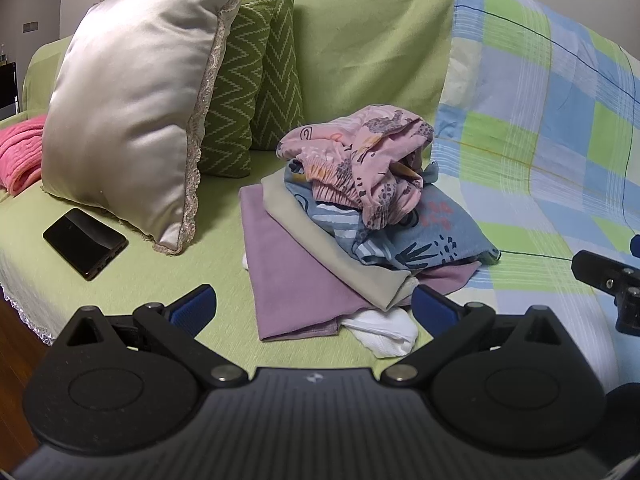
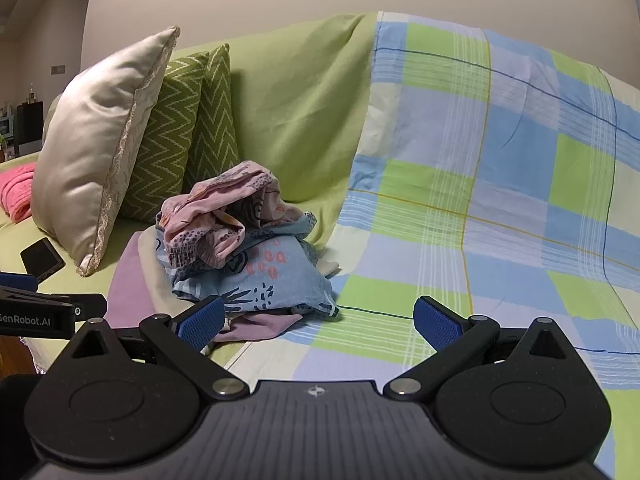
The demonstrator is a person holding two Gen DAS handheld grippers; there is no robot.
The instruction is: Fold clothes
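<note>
**Pile of clothes on the sofa, both grippers wide and empty**

One pile of clothes point(image 1: 360, 216) sits on the green sofa cover point(image 1: 120, 280), at the seam where that cover meets one checked sheet point(image 1: 540, 140). Five pieces can be counted in the pile: a crumpled pink patterned garment point(image 1: 360, 152) on top, a blue printed one point(image 1: 420, 236) under it, then a beige piece point(image 1: 340, 256), a flat purple piece point(image 1: 292, 280), and a white item point(image 1: 384, 330) poking out at the near edge.

Three cushions lean on the backrest to the left of the pile: one cream satin cushion point(image 1: 132, 112) and two green zigzag cushions point(image 1: 256, 80). One phone point(image 1: 86, 242) lies face up just beside the cream cushion. One pink blanket point(image 1: 20, 152) lies further left.

The left gripper point(image 1: 314, 306) hangs in front of the pile, its two blue pads spread wide with nothing between them. The right gripper point(image 2: 318, 318) is likewise spread wide and empty, near the pile's right edge over the checked sheet.
</note>
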